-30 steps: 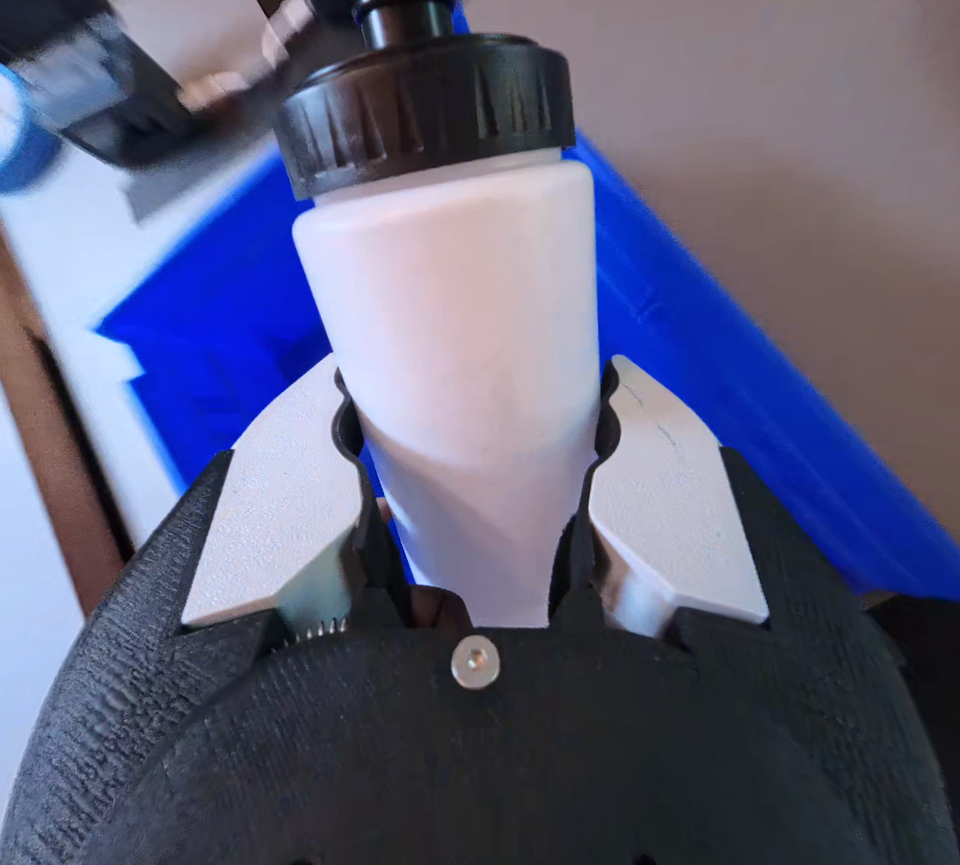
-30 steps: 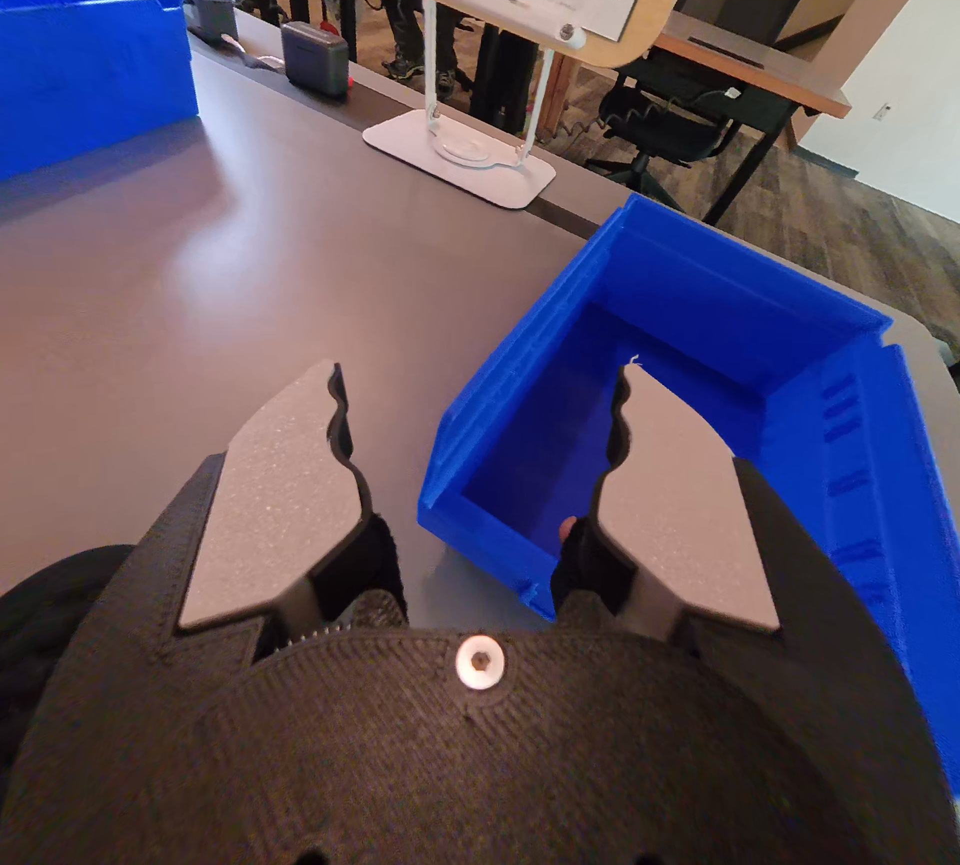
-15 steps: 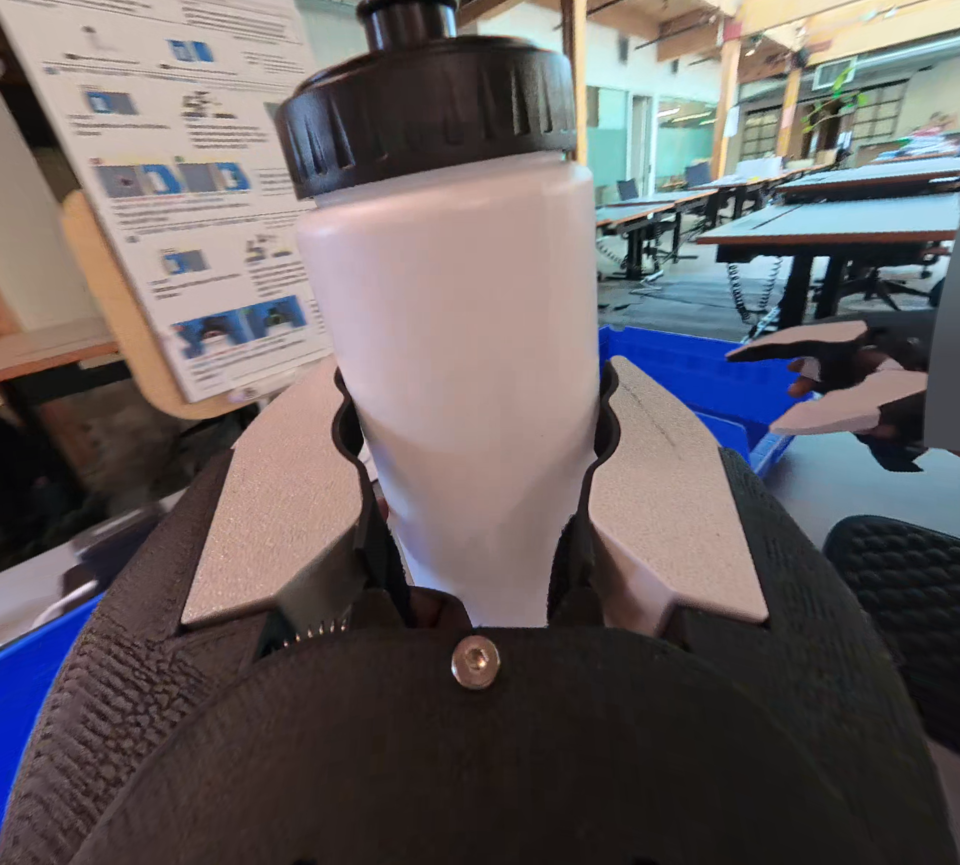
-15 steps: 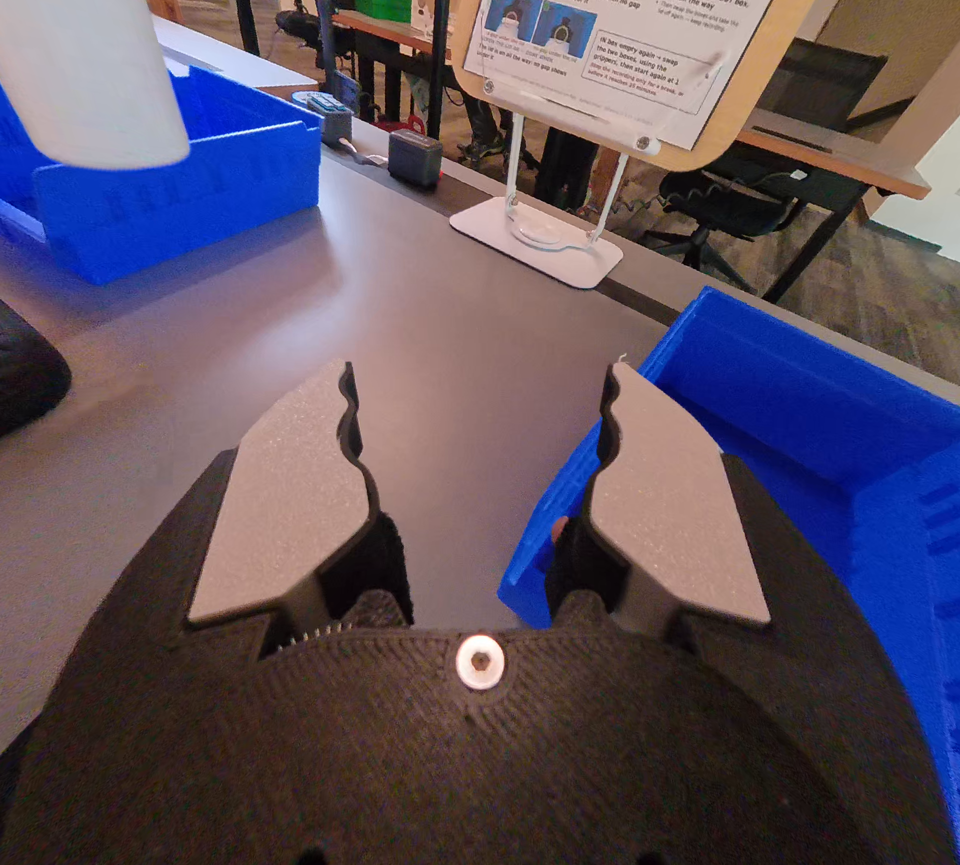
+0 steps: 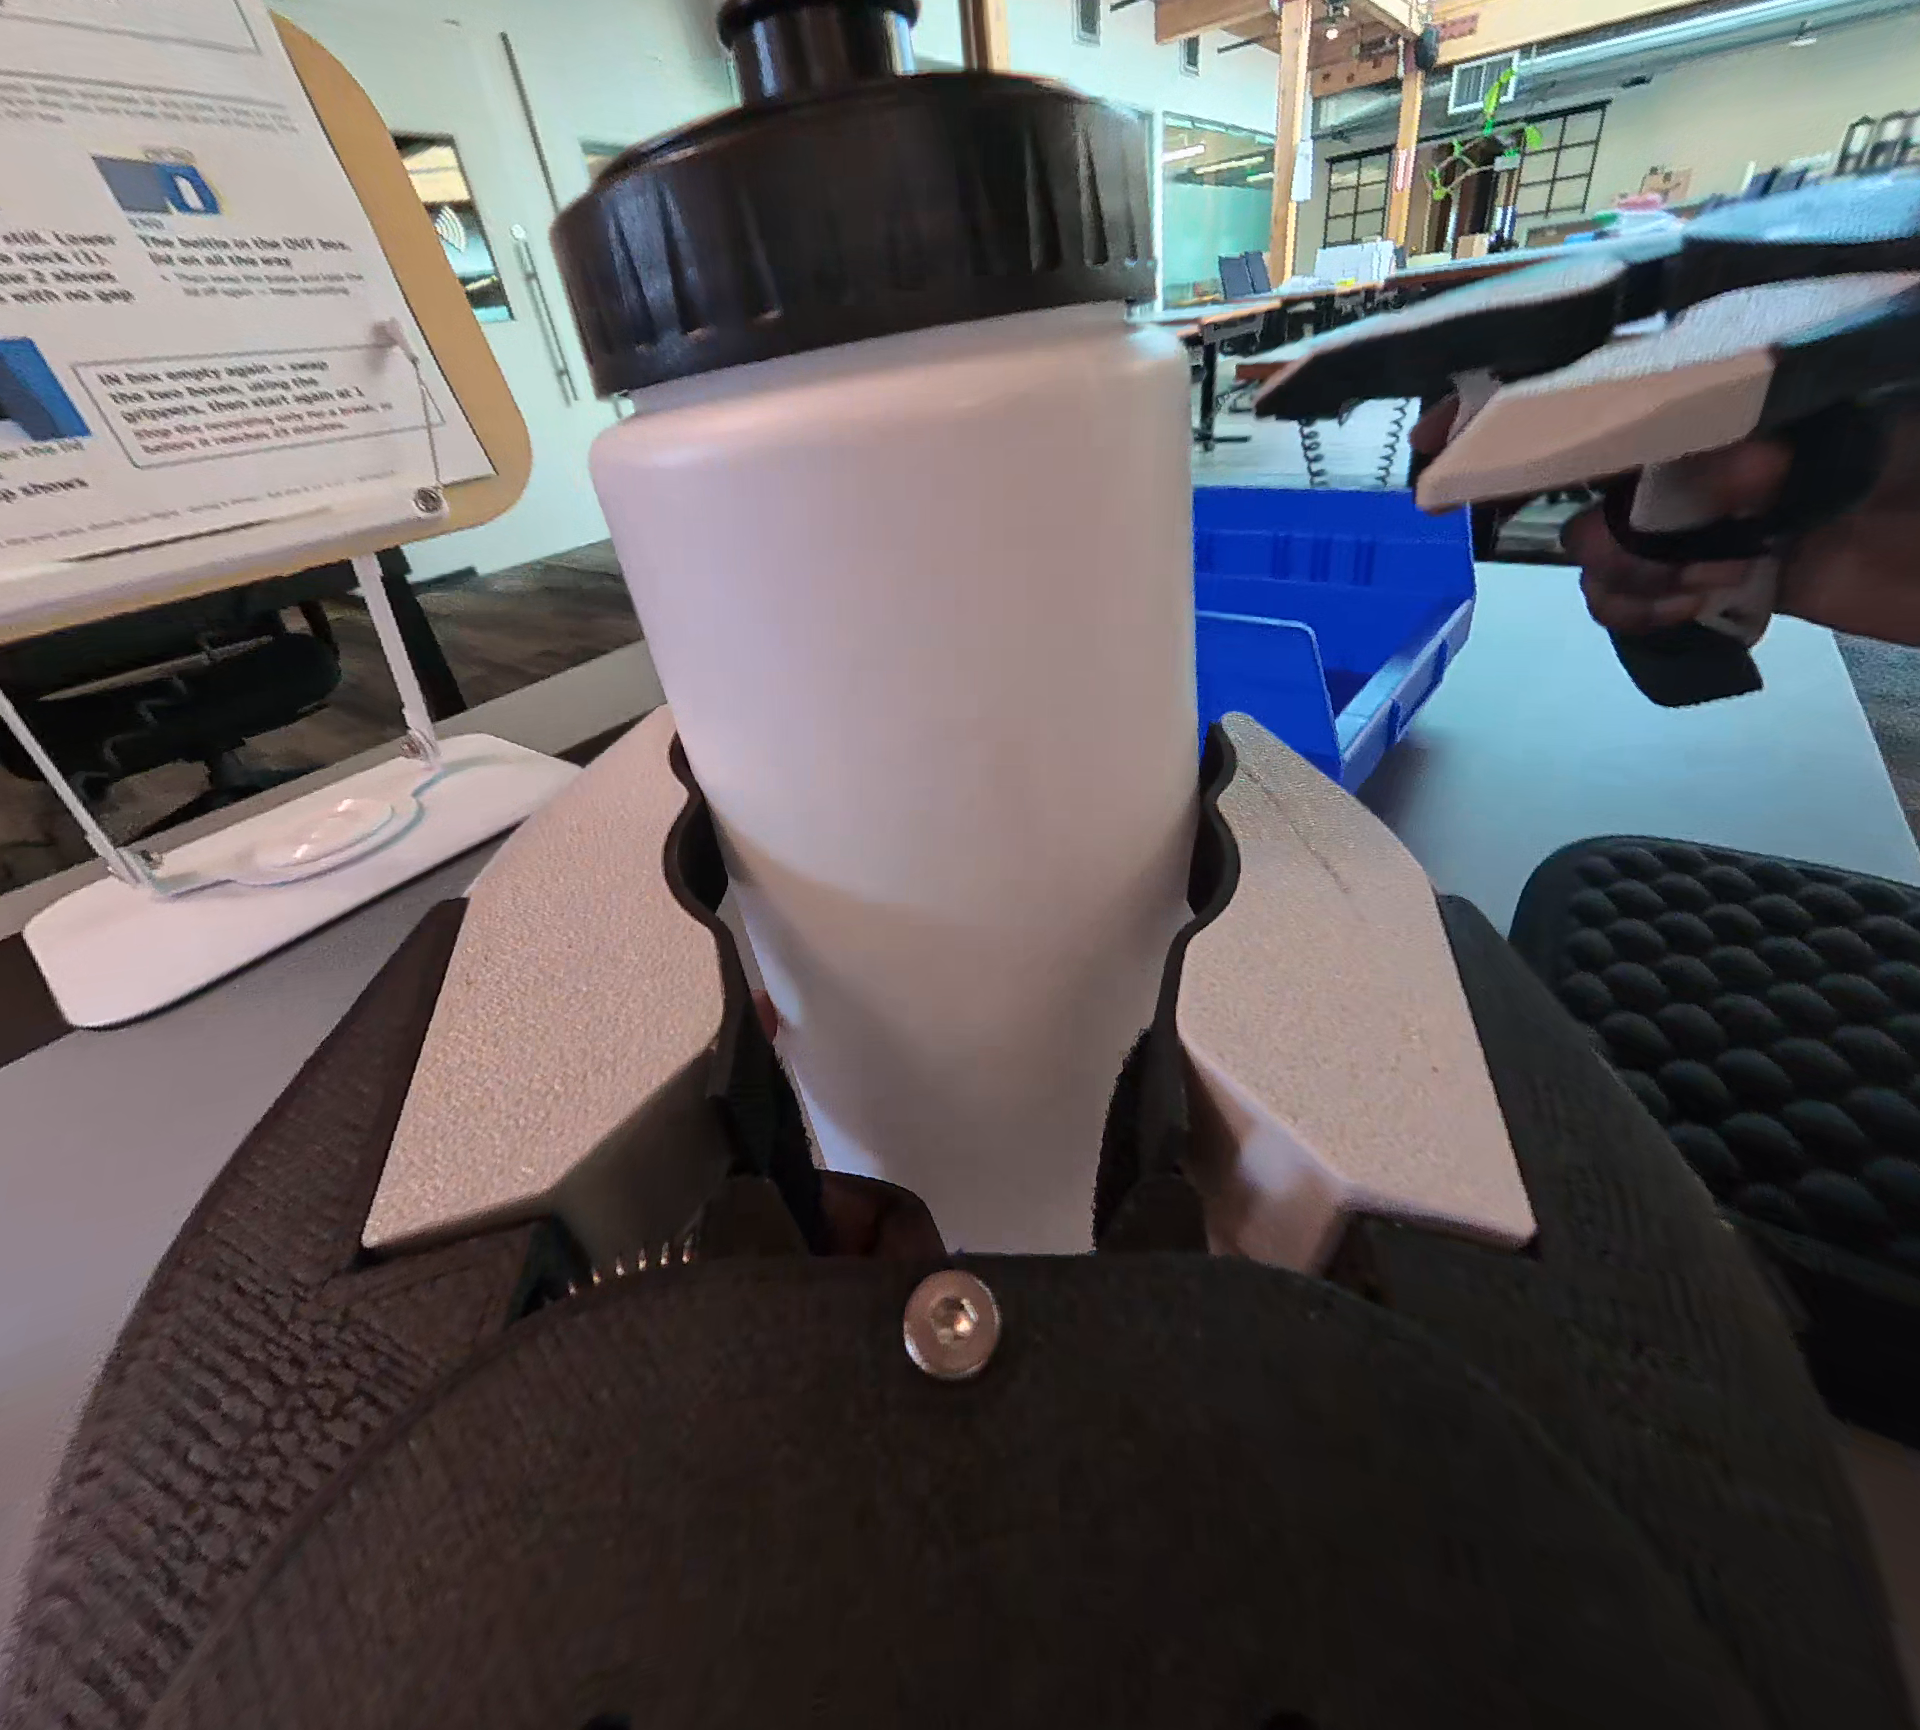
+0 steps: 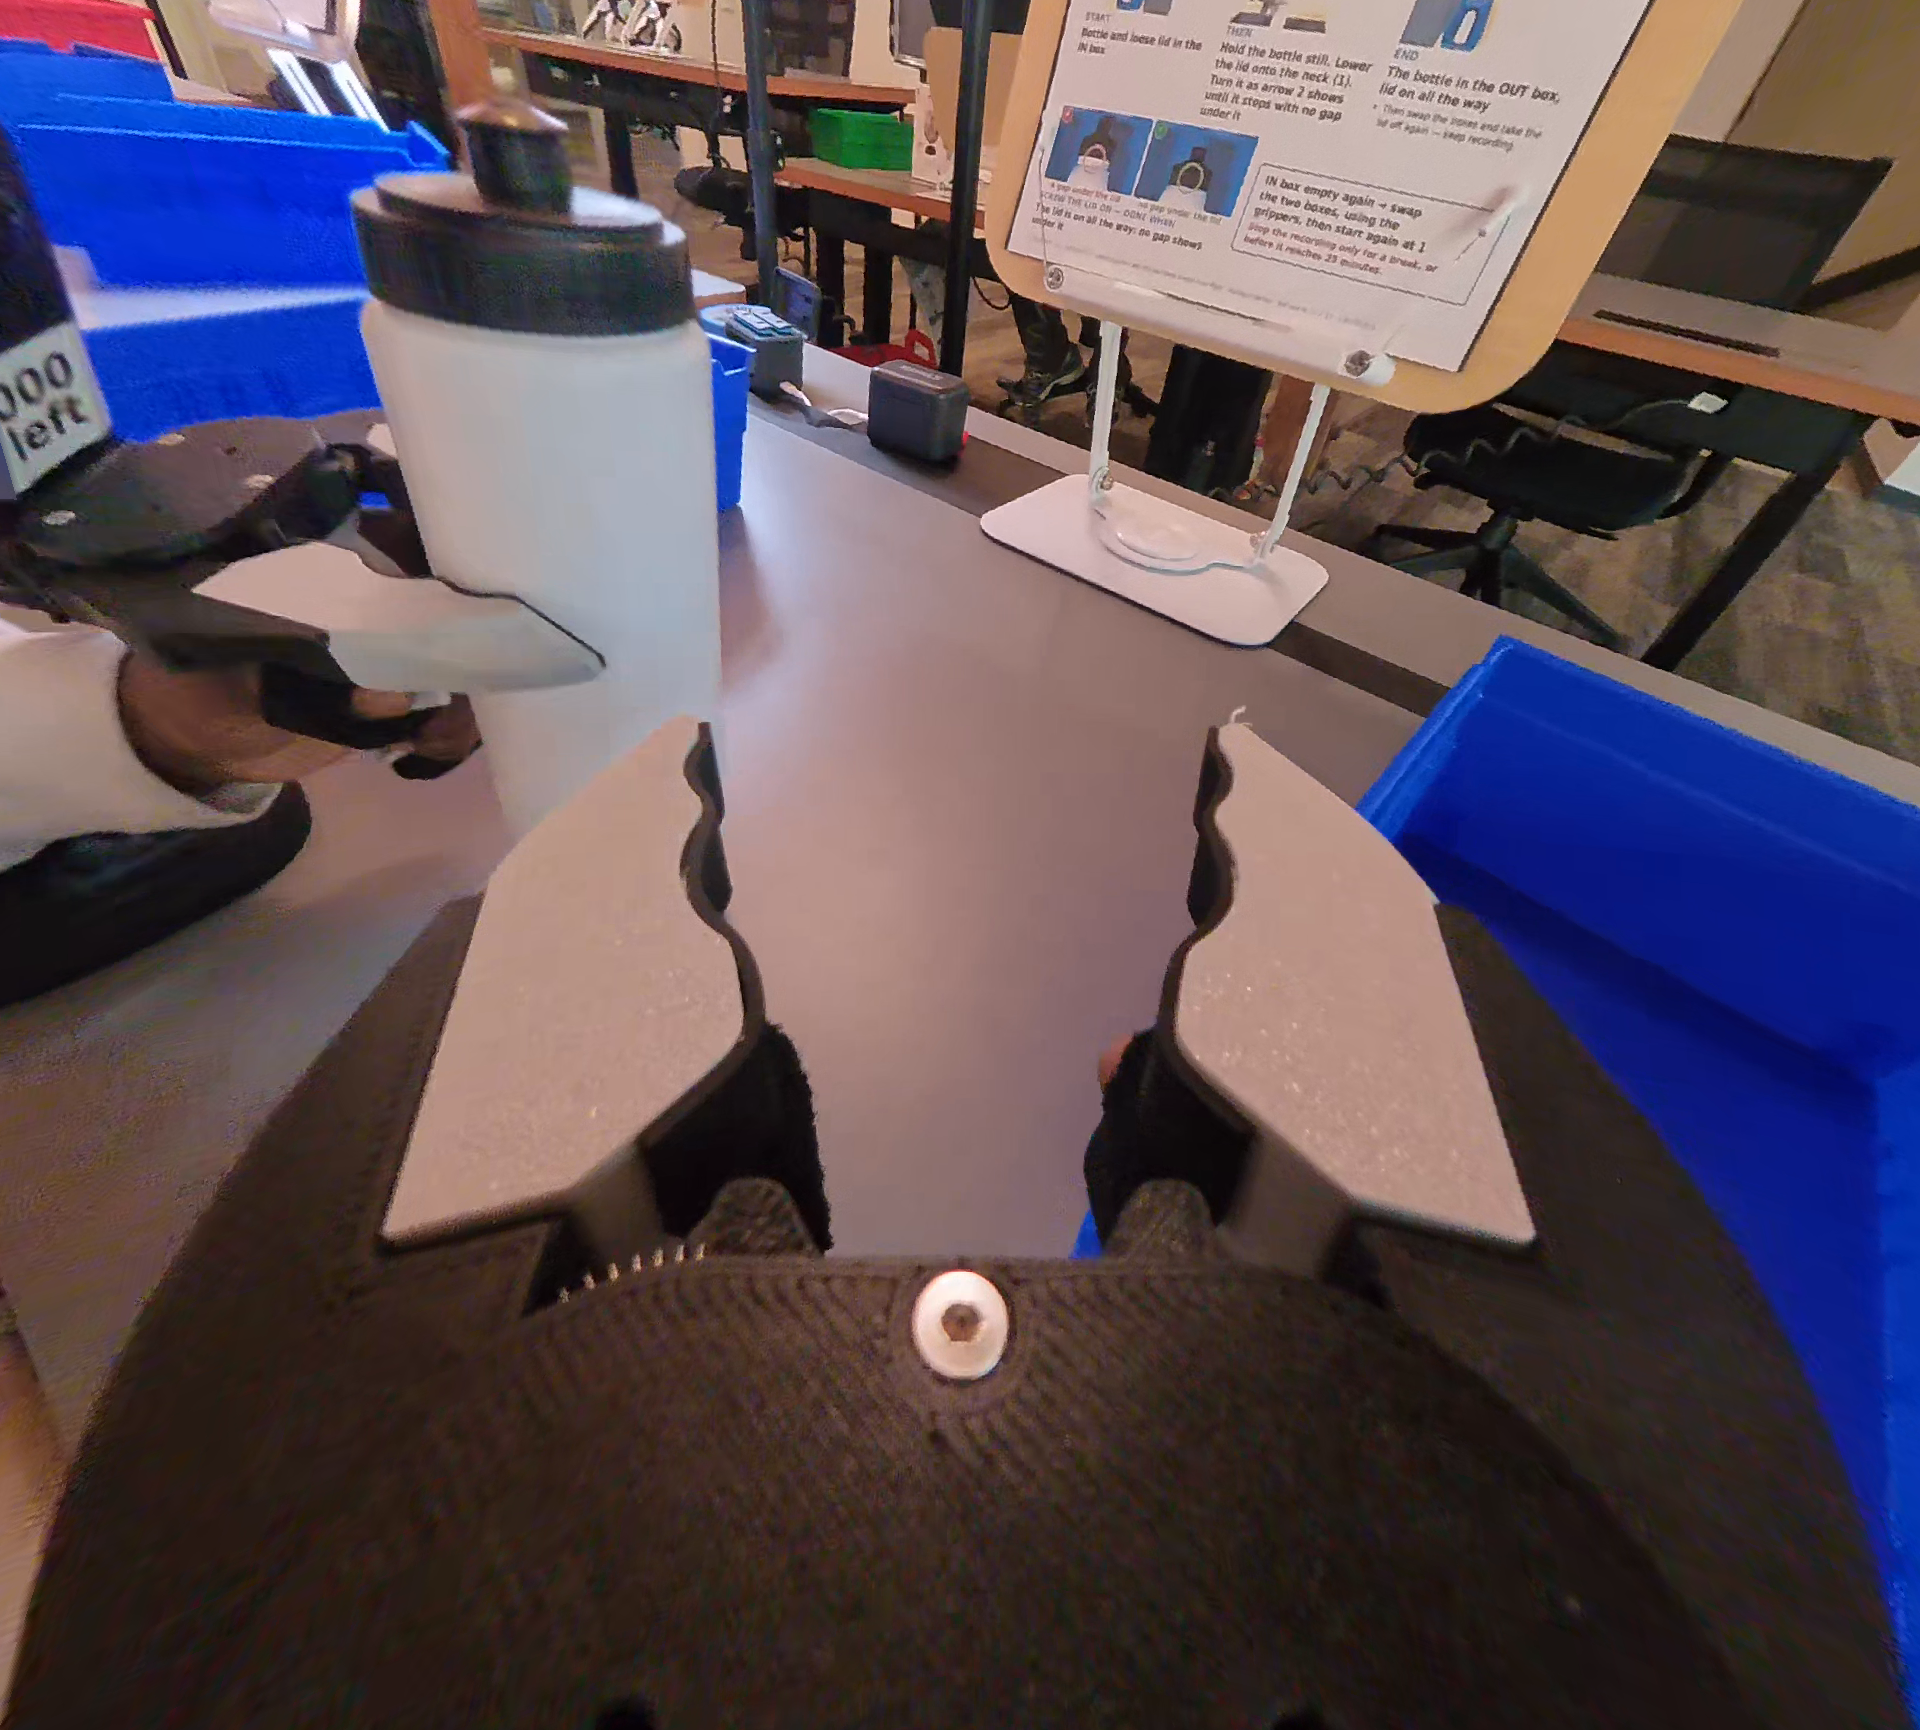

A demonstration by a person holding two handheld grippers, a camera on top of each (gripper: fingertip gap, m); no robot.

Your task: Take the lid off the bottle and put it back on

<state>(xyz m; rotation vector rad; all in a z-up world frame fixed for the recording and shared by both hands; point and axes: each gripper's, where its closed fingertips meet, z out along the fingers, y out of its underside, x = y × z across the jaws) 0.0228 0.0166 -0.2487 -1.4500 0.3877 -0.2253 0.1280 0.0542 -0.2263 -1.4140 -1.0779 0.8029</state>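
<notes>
Clamping the white bottle [image 5: 914,641], lid [image 5: 852,226] on, the left gripper [image 5: 951,807] hides its base; the right wrist view shows the right gripper [image 6: 961,807] spread, empty above the table [image 6: 935,662].

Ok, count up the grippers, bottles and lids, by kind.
Grippers: 2 (left gripper, right gripper)
Bottles: 1, the white bottle
Lids: 1, the black lid, on the bottle
Total: 4

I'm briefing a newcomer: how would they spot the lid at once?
Find the grey table, then the white bottle clamped upright in the left gripper. The lid caps it: black, ribbed, with a spout, unlike the blue bins.
</notes>
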